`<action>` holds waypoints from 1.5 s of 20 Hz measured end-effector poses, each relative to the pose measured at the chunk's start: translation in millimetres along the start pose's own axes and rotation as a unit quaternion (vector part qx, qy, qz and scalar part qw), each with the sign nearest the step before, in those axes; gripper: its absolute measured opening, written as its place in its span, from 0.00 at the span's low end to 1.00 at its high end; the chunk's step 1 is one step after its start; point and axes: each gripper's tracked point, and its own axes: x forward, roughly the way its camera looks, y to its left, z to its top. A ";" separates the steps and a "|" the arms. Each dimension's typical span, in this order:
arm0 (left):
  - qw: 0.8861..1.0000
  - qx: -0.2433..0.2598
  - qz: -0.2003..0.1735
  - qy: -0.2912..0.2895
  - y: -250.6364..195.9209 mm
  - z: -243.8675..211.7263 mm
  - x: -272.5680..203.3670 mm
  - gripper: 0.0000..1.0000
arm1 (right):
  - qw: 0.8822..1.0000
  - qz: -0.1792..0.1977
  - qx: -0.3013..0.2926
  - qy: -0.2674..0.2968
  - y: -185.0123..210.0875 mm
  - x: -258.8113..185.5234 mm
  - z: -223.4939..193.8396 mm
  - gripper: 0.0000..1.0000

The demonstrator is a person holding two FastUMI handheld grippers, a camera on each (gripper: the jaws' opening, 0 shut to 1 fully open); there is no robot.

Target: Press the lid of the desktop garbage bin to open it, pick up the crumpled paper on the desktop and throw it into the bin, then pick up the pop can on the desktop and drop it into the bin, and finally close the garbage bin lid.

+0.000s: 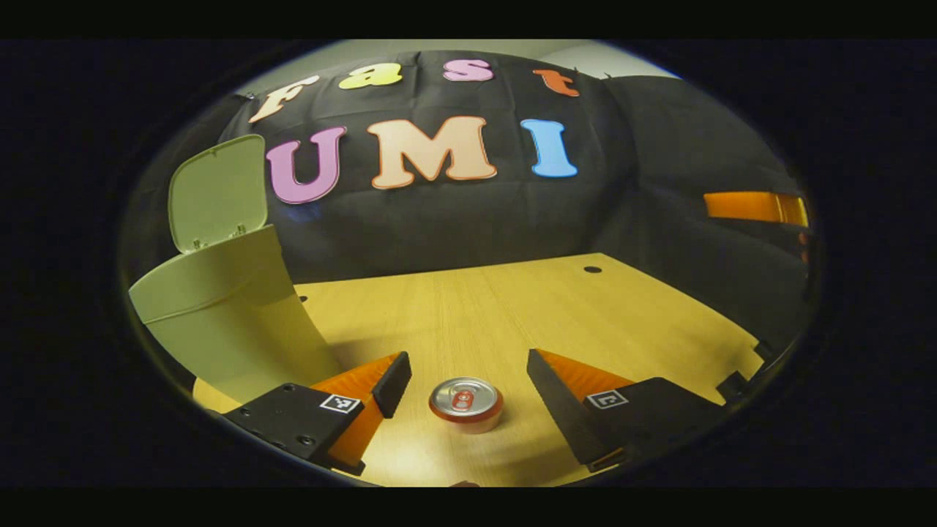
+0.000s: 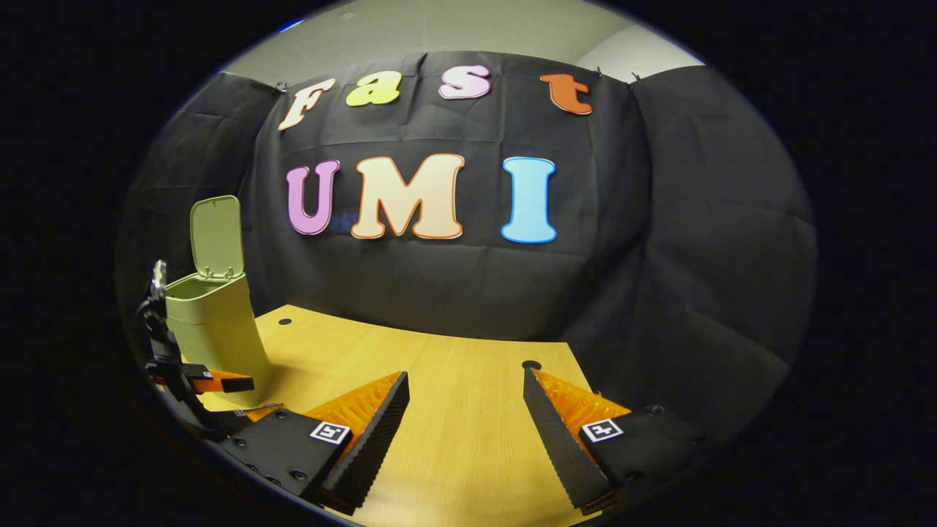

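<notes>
A pop can with a silver top and red side stands upright on the wooden desktop. My left gripper is open, its fingers wide on either side of the can and not touching it. The pale green bin stands to the left with its lid raised. In the right gripper view the bin is far left, its lid up, with the left gripper in front of it. My right gripper is open over bare desktop, holding nothing.
Black cloth walls close the booth behind and to the right. Small round holes mark the desktop. An orange strip shows at the right edge of the left gripper view. The desktop's right edge has notches.
</notes>
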 end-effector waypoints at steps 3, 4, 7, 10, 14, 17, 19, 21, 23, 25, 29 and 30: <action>0.999 0.004 0.004 0.033 -0.6 -27.3 9.6 0.96 | 1.000 -0.018 0.012 0.006 -15.6 -6.1 -7.6 0.99; 0.999 0.005 0.004 0.043 -1.4 -35.8 12.5 0.96 | 1.000 -0.022 0.014 0.008 -19.2 -8.1 -10.4 0.99; 0.997 0.017 0.004 0.071 -1.4 -58.5 20.9 0.96 | 0.999 -0.031 0.015 0.016 -25.5 -8.6 -23.0 0.98; 0.995 0.028 0.003 0.096 -2.5 -80.7 25.9 0.96 | 0.999 -0.035 0.012 0.022 -28.8 -12.0 -29.2 0.99; 0.995 0.026 -0.004 0.097 -0.9 -83.1 24.0 0.77 | 0.999 -0.033 0.006 0.022 -22.1 -13.1 -29.0 0.99; 0.998 0.016 0.003 0.063 6.9 -49.3 23.1 0.75 | 0.999 -0.026 0.002 0.020 -17.8 -14.4 -32.4 0.99; 0.999 0.010 0.008 0.040 13.9 -22.1 23.4 0.75 | 1.000 -0.020 0.005 0.020 -11.3 -12.7 -32.2 0.99; 1.000 0.004 0.012 0.011 21.0 8.0 21.9 0.75 | 1.000 -0.013 0.005 0.019 -5.0 -11.0 -34.0 0.99; 1.000 0.005 0.018 -0.015 29.0 37.3 20.5 0.75 | 1.000 -0.007 0.005 0.019 0.3 -10.2 -36.0 0.99; 0.999 0.007 0.026 -0.041 37.9 65.4 20.4 0.75 | 1.000 -0.001 0.006 0.019 4.6 -9.5 -38.8 0.99; 0.995 0.009 0.050 -0.083 61.6 112.6 15.5 0.75 | 1.000 0.009 0.012 0.020 11.1 -8.0 -42.4 0.99; 0.994 0.009 0.056 -0.091 68.7 121.8 14.4 0.75 | 1.000 0.010 0.013 0.019 12.5 -7.7 -42.4 0.99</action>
